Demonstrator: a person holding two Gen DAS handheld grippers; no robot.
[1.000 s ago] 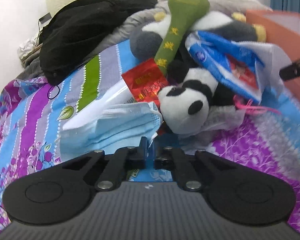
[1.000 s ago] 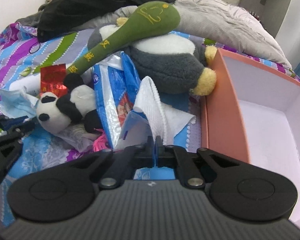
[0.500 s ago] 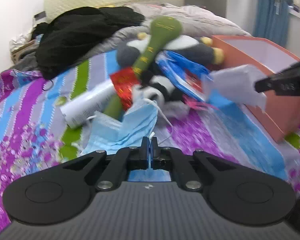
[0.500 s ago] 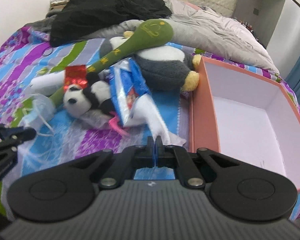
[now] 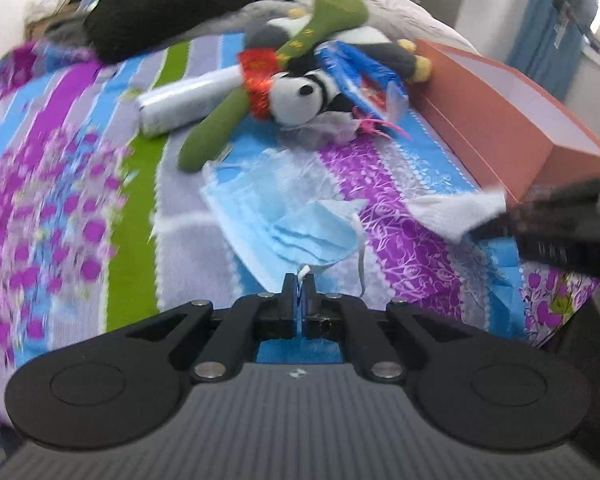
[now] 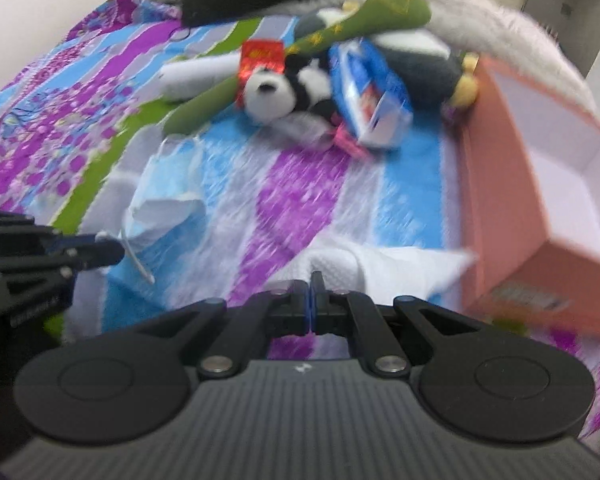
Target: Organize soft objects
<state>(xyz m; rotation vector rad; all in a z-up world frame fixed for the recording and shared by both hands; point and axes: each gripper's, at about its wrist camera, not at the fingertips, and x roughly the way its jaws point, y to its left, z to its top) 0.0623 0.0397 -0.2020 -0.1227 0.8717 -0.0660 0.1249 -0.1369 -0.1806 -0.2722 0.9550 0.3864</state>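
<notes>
Since earlier: both grippers have pulled back from the toy pile, each dragging its catch across the bedspread.
Left gripper (image 5: 299,280): fingers closed on the blue face mask (image 5: 300,236), pinched at its near edge; the mask trails forward over the bedspread (image 5: 80,184).
Right gripper (image 6: 311,280): fingers closed on the white cloth (image 6: 384,266), which spreads just ahead of the tips, near the box corner.
Orange box (image 5: 500,120): open-topped, white inside; the part of its interior that shows holds nothing; it sits right of the pile.
Pile: panda plush (image 5: 300,96), green plush stick (image 5: 268,76), blue packet (image 6: 370,92) and red packet (image 5: 258,66) lie together, with a white roll (image 5: 180,104) beside them, well apart from both grippers.
Behind: black garment (image 5: 180,0) on the bed.
</notes>
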